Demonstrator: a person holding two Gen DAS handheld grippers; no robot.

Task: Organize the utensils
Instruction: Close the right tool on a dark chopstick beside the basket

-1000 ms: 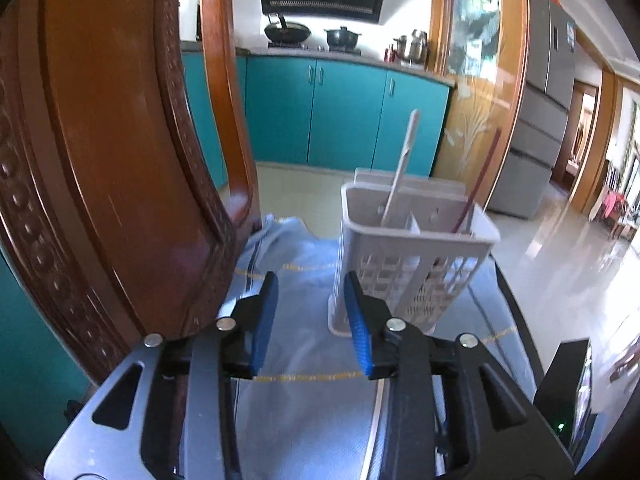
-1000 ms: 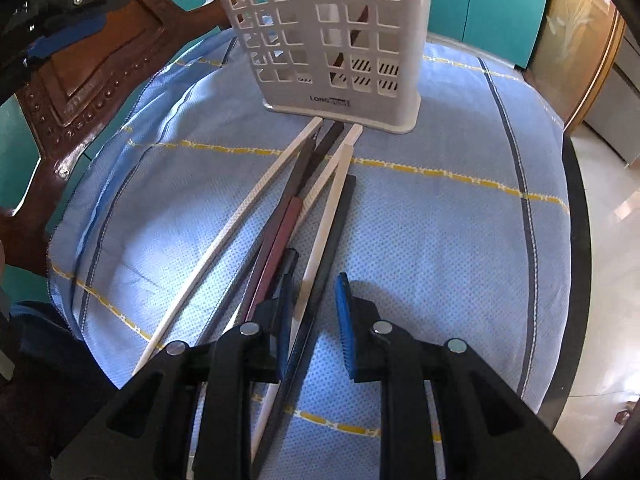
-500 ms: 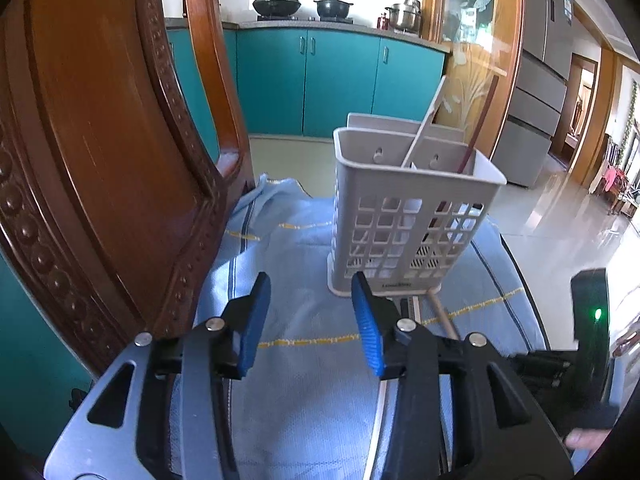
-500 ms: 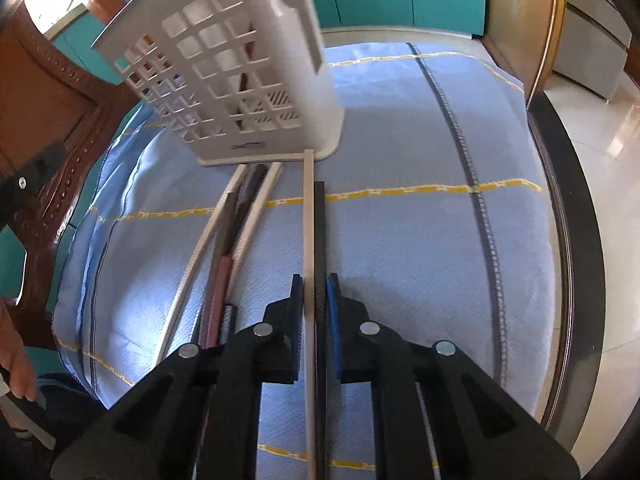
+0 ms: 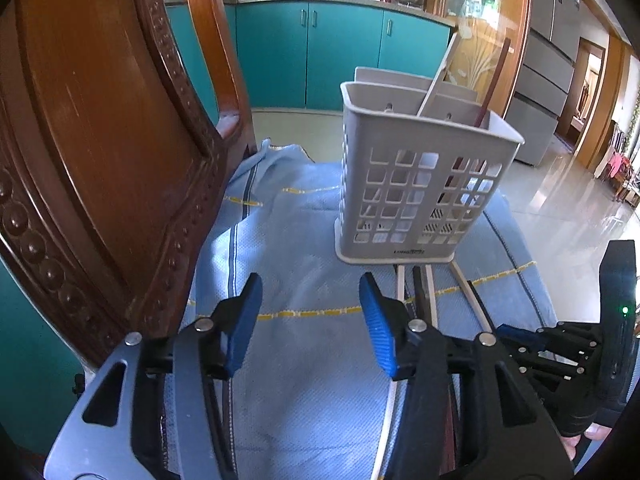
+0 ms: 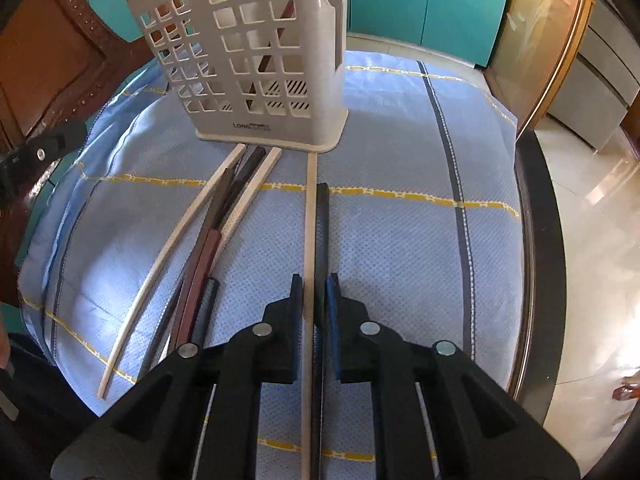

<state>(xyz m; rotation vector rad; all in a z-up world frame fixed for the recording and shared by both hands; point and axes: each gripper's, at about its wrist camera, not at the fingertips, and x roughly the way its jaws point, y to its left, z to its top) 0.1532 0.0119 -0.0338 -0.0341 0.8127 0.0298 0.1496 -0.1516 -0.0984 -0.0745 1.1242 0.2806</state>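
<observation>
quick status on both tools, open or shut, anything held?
Left tool: opening, nothing between its pads.
Right tool: shut on a pale wooden chopstick and a black chopstick.

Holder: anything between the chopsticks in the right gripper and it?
Nothing visible. The right gripper is shut on a pale chopstick and a black one, lying straight toward the holder. Only bare cloth lies ahead. The other chopsticks lie off to the left.
</observation>
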